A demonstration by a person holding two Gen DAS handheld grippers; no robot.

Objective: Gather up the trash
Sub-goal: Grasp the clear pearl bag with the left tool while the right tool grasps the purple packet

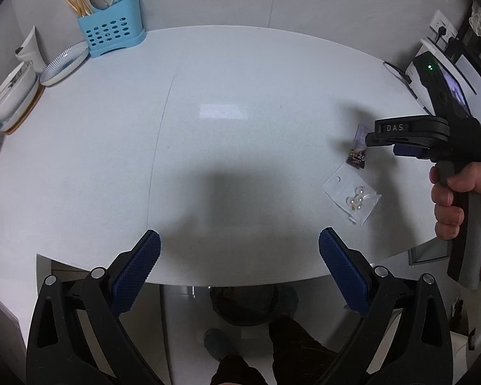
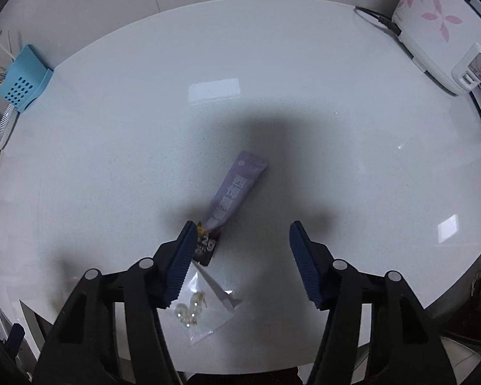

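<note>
Hovering over the purple sachet (image 2: 232,199), the right gripper (image 2: 242,243) has its jaws partly spread with nothing pressed between the pads; no earlier look is on hand, so only this stance can be told. Its left pad (image 2: 179,263) sits over the dark end of the sachet, while the right pad stands over bare countertop (image 2: 352,166). The sachet lies flat and slanted, so most of it is outside the gap. If the jaws close from here, they may catch only the corner, or slide over the thin film and come up with nothing.

Just below the sachet, touching or slightly under its dark end, lies a clear bag (image 2: 208,311) with small beads inside. A low grab could drag that bag along or pinch both at once, and the beads could spill.

The left gripper (image 1: 239,260) hangs wide and empty near the front edge of the counter, well apart from both pieces of trash. A dark bin (image 1: 243,304) shows below that edge; a weak hold could drop the sachet on the floor instead.
</note>
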